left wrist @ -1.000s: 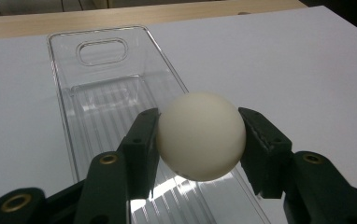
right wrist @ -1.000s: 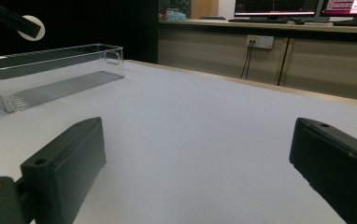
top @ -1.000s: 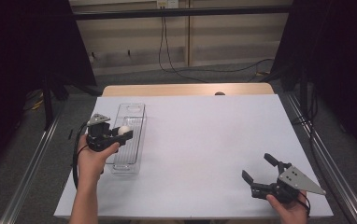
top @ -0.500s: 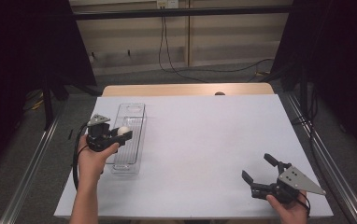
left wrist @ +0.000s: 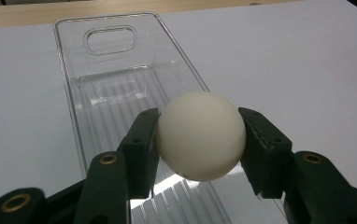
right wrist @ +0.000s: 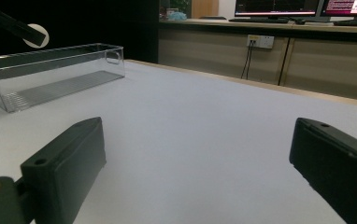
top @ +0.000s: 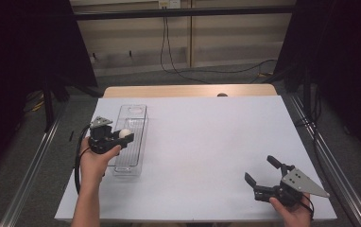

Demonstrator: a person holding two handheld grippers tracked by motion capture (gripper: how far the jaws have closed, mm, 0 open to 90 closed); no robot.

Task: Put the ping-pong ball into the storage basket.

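Here, as seen
Left gripper (top: 122,137): clamped on a white ball (left wrist: 200,135), one black pad pressed to each side of it
Ball: held up in the air above the clear tray (left wrist: 111,88), over the near half of it, not touching the ribbed floor
Ball from the high view (top: 124,133): poised at the left rim of the tray (top: 132,113), towards its near end
Clear tray: long and narrow, lay on the white table (top: 207,137) at its left side, handle cut-out at the far end
Left hand (top: 95,161): gripped the tool from below and behind, cable looping down beside the wrist
Right gripper (top: 262,176): jaws spread wide apart, nothing between them, bare table beyond
Right gripper's place: near the front right corner of the table, well apart from tray and ball
Right hand (top: 293,213): wrapped round the tool's rear at the table's front edge
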